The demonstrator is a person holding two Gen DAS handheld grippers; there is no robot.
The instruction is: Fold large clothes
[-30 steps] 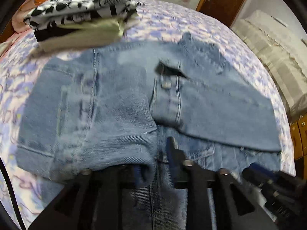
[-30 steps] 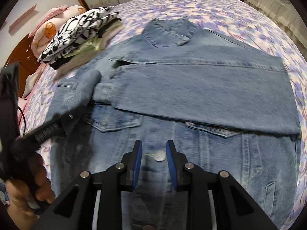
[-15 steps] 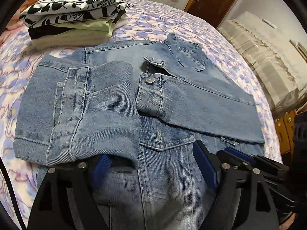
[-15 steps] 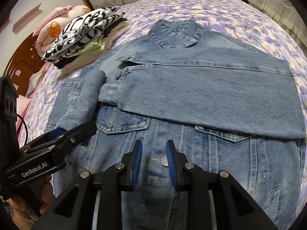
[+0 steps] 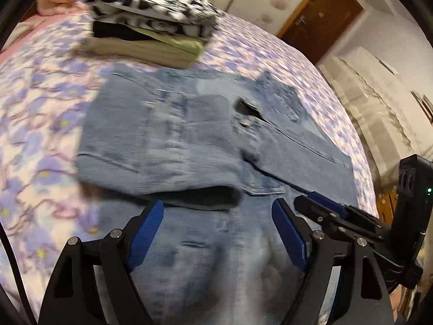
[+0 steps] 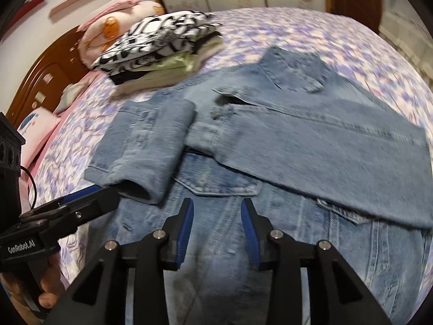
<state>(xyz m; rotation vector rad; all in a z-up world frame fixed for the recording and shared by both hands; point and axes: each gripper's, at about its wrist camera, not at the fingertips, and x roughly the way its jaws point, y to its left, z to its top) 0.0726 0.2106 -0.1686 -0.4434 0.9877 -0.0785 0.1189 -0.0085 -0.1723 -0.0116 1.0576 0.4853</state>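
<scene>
A blue denim jacket (image 5: 203, 135) (image 6: 297, 140) lies front up on the bed, collar away from me. One sleeve (image 6: 324, 149) is folded across the chest, and the other, shorter fold (image 6: 151, 140) lies over the jacket's left side. My left gripper (image 5: 217, 211) hovers wide open above the lower front, just short of that folded sleeve, with nothing between its fingers. My right gripper (image 6: 217, 208) hangs over the button placket; its jaws are opening and hold nothing. Each gripper shows in the other's view: the right gripper (image 5: 324, 208) and the left gripper (image 6: 81, 200).
A stack of folded clothes (image 5: 151, 27) (image 6: 162, 48), topped by a black-and-white print, sits beyond the jacket. The bed sheet (image 5: 40, 108) (image 6: 324, 35) is purple floral. A pink pillow (image 6: 113, 24) and wooden headboard (image 6: 46, 81) lie far left. A hand (image 6: 48, 284) holds the left gripper.
My left gripper let go of the sleeve cuff, opened wide and drew back; the sleeve now lies folded on the jacket. The right gripper pulled back too and its jaws widened.
</scene>
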